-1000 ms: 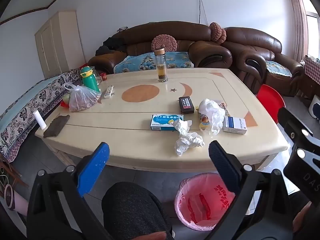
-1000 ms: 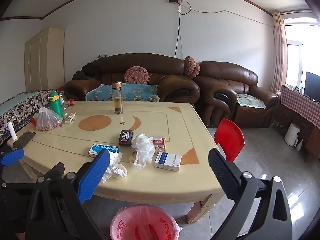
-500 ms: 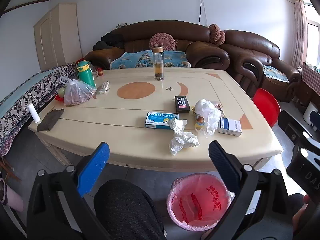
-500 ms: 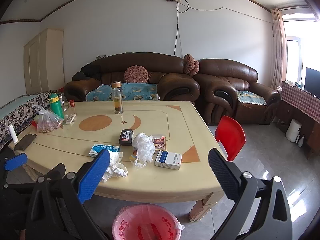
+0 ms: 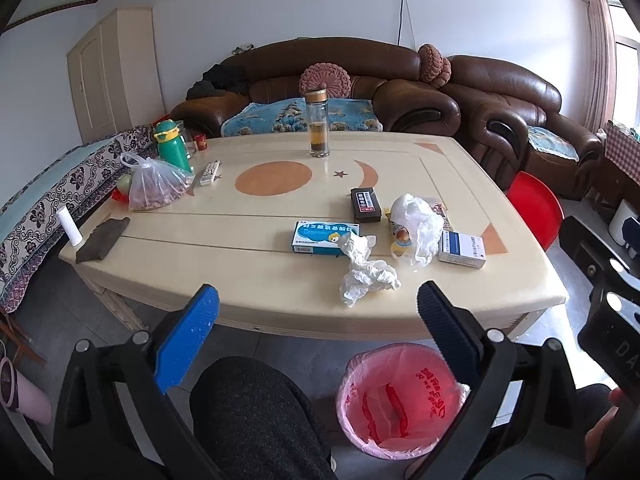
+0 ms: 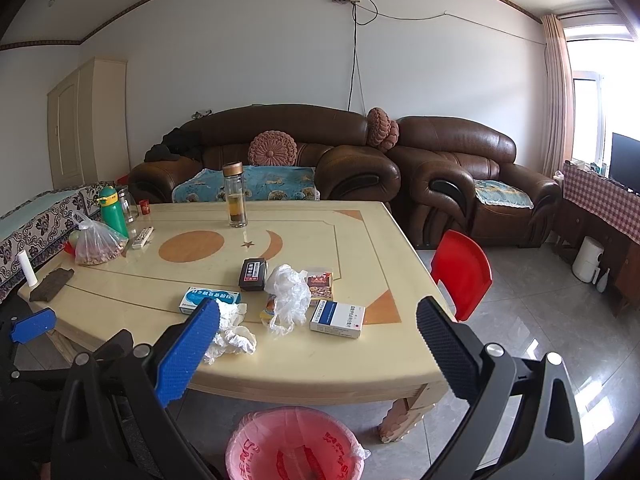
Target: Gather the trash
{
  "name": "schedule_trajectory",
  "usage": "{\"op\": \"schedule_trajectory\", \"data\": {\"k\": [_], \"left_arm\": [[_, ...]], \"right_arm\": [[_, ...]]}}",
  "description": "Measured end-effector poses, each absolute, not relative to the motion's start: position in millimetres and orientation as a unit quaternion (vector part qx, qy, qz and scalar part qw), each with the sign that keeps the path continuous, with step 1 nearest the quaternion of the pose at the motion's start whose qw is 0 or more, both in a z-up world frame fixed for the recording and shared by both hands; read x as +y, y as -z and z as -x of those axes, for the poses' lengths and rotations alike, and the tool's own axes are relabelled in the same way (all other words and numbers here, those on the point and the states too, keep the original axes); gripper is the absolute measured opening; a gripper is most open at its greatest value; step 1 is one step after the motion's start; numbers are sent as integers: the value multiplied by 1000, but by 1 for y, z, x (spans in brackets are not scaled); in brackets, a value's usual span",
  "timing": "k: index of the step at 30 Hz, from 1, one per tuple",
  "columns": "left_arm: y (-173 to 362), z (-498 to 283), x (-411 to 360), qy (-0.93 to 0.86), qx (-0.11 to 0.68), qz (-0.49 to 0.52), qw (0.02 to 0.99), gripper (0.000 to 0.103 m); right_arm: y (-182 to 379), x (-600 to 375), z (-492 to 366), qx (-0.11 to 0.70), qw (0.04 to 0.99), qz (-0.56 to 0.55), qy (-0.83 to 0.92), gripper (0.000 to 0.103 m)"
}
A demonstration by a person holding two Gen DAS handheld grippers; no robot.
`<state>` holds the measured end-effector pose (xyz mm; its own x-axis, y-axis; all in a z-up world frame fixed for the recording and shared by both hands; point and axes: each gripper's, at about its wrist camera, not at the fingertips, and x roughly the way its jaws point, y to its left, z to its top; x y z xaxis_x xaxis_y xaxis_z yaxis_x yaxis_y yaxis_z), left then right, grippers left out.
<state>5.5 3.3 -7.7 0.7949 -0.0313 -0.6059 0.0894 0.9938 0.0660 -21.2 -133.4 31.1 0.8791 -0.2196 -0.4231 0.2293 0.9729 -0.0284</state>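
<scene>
Crumpled white tissue lies near the front edge of the cream table. Behind it sit a blue-white box, a black box, a white plastic bag over a wrapper, and a white-blue box. A pink-lined bin stands on the floor before the table. My left gripper and right gripper hover open and empty short of the table edge.
On the table's left are a bag of food, a green bottle, a remote, a dark cloth and a white roll. A glass bottle stands at the back. A red chair, brown sofas and a person's knee are nearby.
Both grippers have pulled back and risen slightly, so the table appears a little farther and the pink bin shows more fully. Jaws stay open; nothing on the table moved.
</scene>
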Motion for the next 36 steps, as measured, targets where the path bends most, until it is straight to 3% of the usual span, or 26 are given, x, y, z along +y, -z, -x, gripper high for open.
{"op": "schedule_trajectory", "data": {"k": [36], "left_arm": [[5, 1, -1, 34, 313, -52, 948, 97]], "right_arm": [[-32, -134, 20, 219, 969, -13, 115, 97]]}}
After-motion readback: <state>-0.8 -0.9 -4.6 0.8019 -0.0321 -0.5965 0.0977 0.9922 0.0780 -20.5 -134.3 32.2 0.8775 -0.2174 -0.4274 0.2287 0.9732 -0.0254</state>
